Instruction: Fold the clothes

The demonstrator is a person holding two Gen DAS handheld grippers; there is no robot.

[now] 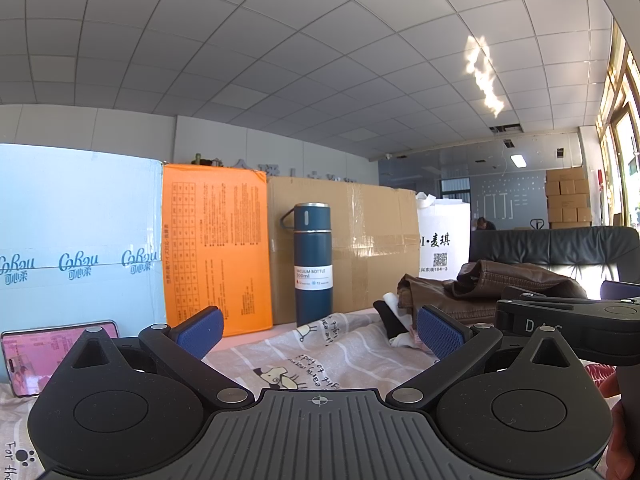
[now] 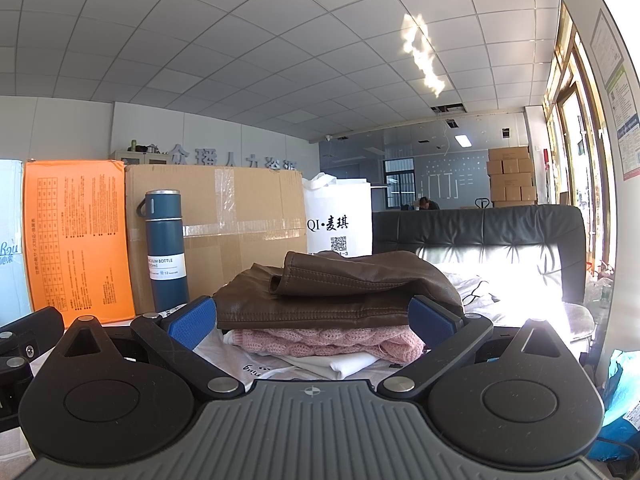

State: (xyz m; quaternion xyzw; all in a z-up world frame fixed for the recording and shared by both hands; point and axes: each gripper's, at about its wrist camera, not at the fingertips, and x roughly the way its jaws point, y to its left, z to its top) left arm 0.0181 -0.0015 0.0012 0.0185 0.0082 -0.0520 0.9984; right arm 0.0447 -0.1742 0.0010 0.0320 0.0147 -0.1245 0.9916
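A folded brown leather jacket [image 2: 340,292] was laid atop a pink knitted sweater [image 2: 332,342], which was stacked upon folded white garments [image 2: 344,366] on the patterned sheet [image 1: 320,344].

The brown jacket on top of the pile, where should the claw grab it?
Probably the near folded edge of the brown jacket, coming straight in from the front with the right claw. That stitched edge faces the open claw and overhangs the pink sweater.

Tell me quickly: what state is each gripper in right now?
Left gripper: open, holding nothing, above the printed cloth.
Right gripper: open, holding nothing, facing the clothes pile topped by the brown jacket.
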